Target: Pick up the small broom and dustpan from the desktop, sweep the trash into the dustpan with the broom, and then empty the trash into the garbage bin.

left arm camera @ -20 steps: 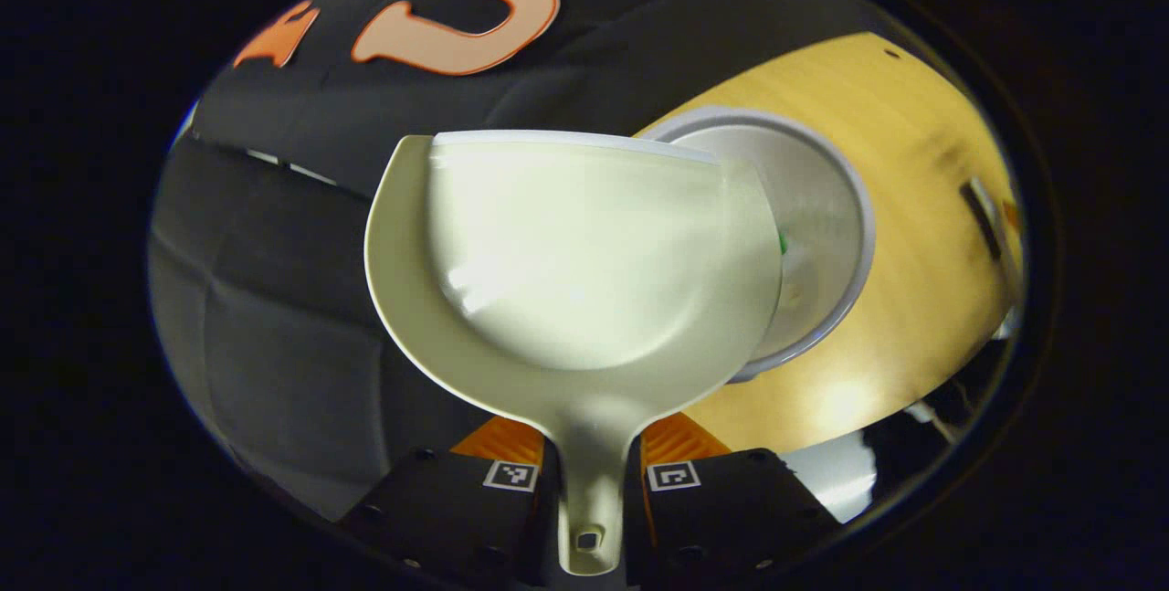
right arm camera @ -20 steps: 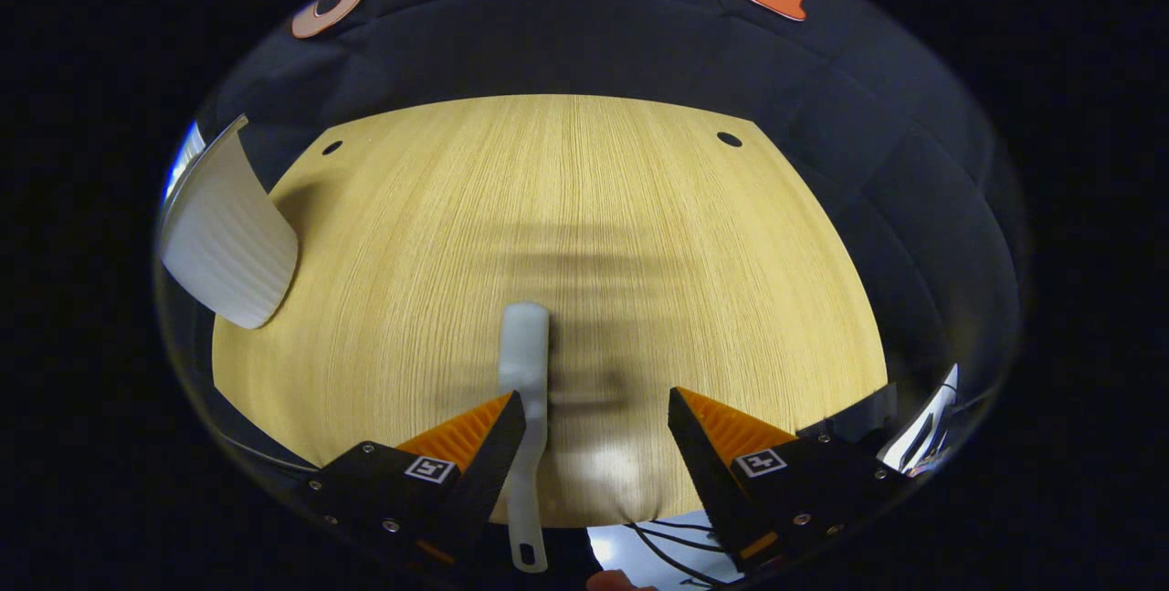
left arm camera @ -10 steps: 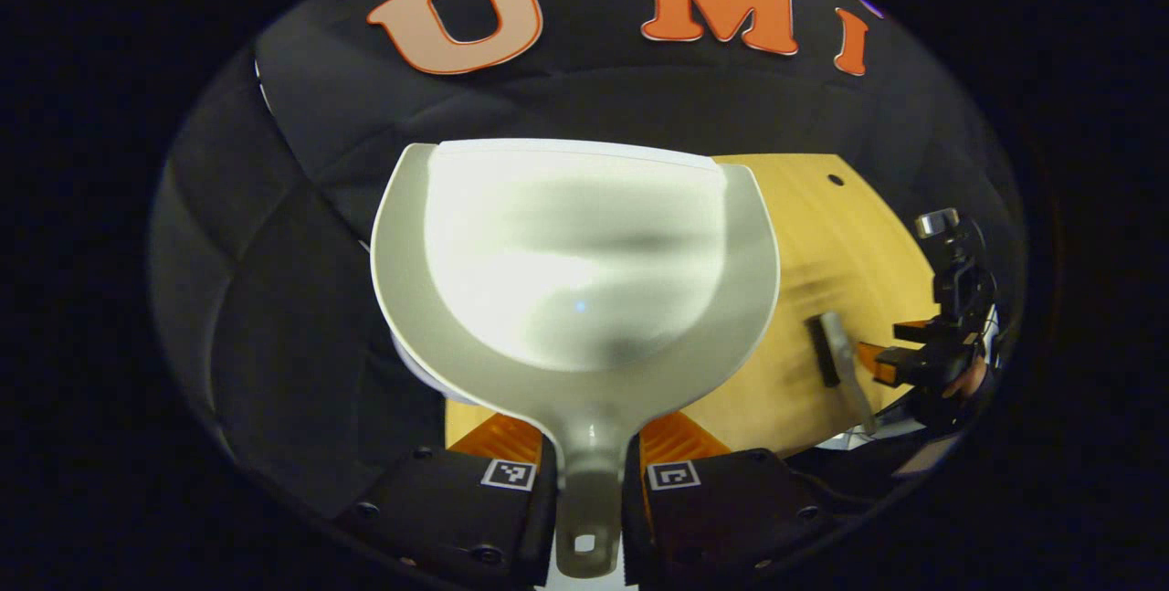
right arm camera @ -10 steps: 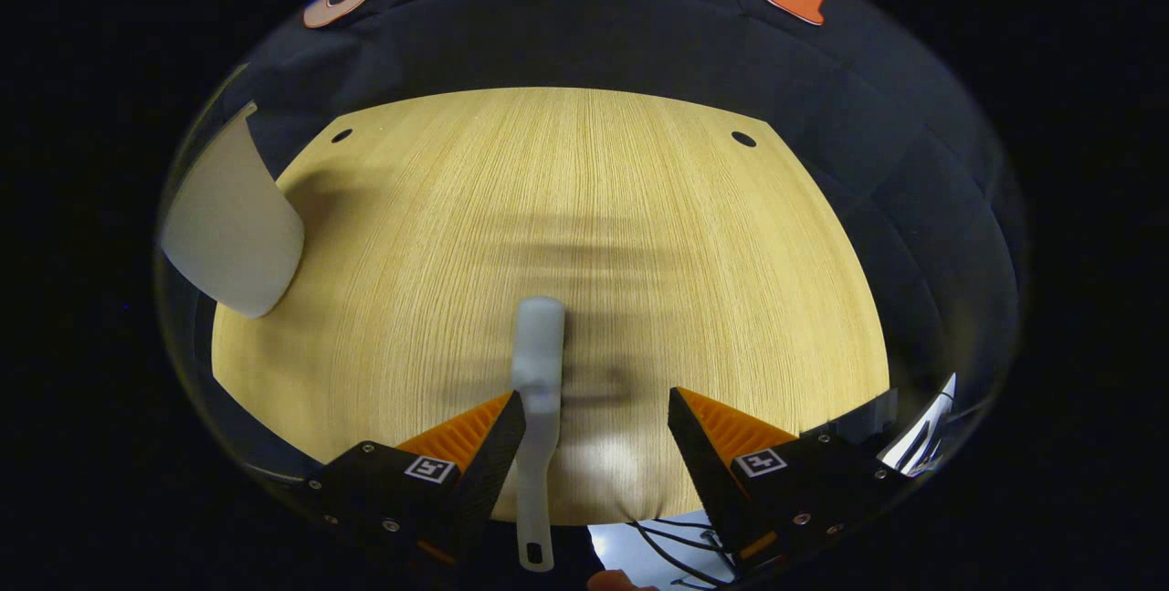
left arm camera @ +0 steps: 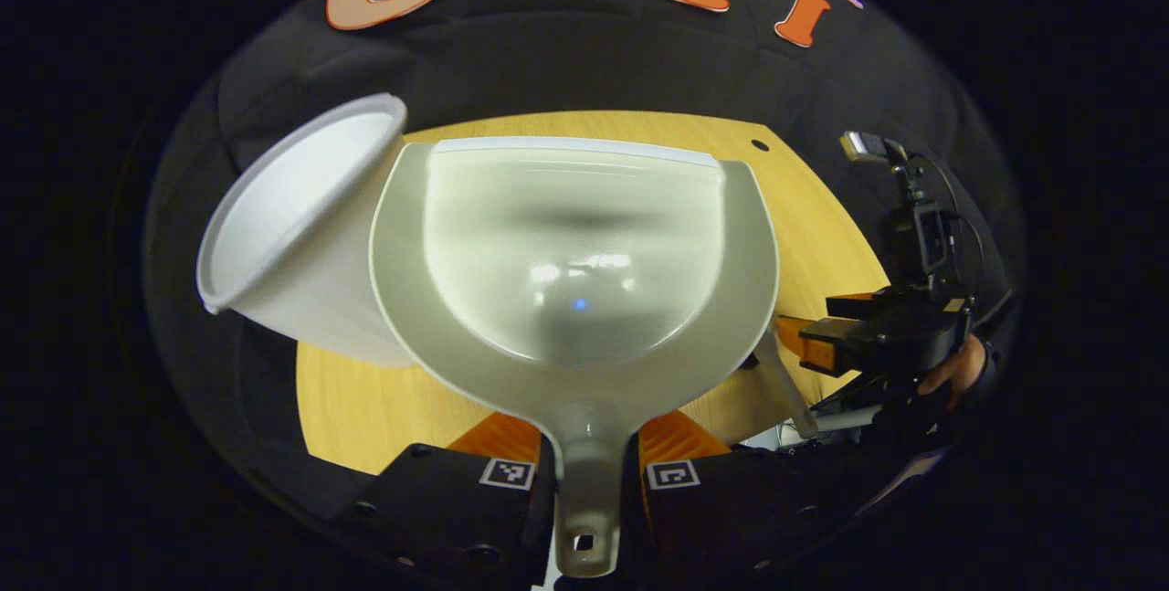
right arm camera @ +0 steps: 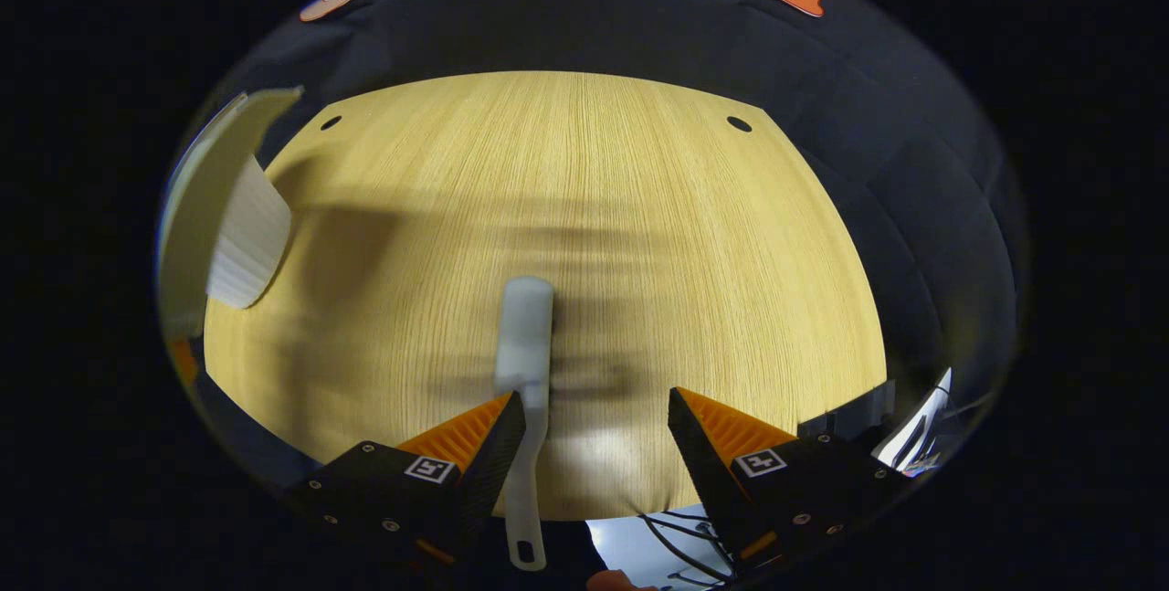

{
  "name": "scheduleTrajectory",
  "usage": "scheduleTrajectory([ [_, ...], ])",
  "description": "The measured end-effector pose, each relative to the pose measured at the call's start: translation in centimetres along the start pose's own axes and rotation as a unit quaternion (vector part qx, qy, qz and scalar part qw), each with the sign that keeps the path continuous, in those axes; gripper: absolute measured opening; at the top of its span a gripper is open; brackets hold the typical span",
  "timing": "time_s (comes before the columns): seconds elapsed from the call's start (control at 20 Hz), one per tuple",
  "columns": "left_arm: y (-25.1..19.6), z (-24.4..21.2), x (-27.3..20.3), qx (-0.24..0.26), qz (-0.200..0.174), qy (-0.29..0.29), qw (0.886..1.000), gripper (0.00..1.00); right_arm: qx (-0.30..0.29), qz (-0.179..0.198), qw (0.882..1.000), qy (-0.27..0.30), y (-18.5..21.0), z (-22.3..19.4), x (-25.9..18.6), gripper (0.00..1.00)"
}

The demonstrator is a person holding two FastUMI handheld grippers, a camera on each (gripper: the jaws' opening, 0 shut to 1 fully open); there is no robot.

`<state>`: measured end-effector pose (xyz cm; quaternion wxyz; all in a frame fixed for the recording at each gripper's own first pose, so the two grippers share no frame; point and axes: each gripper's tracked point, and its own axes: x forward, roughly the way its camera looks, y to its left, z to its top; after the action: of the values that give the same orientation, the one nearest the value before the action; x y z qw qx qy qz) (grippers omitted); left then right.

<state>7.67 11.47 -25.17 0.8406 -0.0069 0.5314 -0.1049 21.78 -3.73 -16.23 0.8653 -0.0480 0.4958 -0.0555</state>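
My left gripper clamps the dustpan beside the bin; my right gripper gapes, with the broom against one finger above the open desk.

1. In the left gripper view, the dustpan extends forward from the left gripper, its handle lying between the two fingers.
2. The garbage bin sits to the left of the dustpan, partly behind its rim, at the left edge of the table.
3. The right gripper is at the far right of this view, over the table's right side, with a hand behind it.
4. In the right gripper view, the broom lies along the inner side of the left finger, above the table; a gap separates it from the right finger.
5. The garbage bin stands at the far left of this view.
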Motion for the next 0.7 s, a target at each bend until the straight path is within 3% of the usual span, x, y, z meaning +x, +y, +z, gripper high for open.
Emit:
scheduleTrajectory([
  [0.25,0.3,-4.1,4.2,-0.050,0.003,0.073,0.996,0.34,-0.007,-0.013,1.000,0.009,-0.3,-0.3,0.1,0.95],
  [0.3,0.4,-4.5,4.8,-0.053,0.002,0.082,0.995,0.31,-0.008,-0.015,1.000,0.010,-0.4,-0.3,0.2,0.95],
  [0.55,1.0,-6.1,7.9,-0.075,0.014,0.124,0.989,0.31,-0.010,-0.018,1.000,0.013,-0.5,-0.3,0.5,0.96],
  [0.7,-0.4,-7.3,9.2,-0.106,-0.001,0.149,0.983,0.31,-0.007,-0.017,1.000,0.017,-0.4,-0.3,0.5,0.96],
])
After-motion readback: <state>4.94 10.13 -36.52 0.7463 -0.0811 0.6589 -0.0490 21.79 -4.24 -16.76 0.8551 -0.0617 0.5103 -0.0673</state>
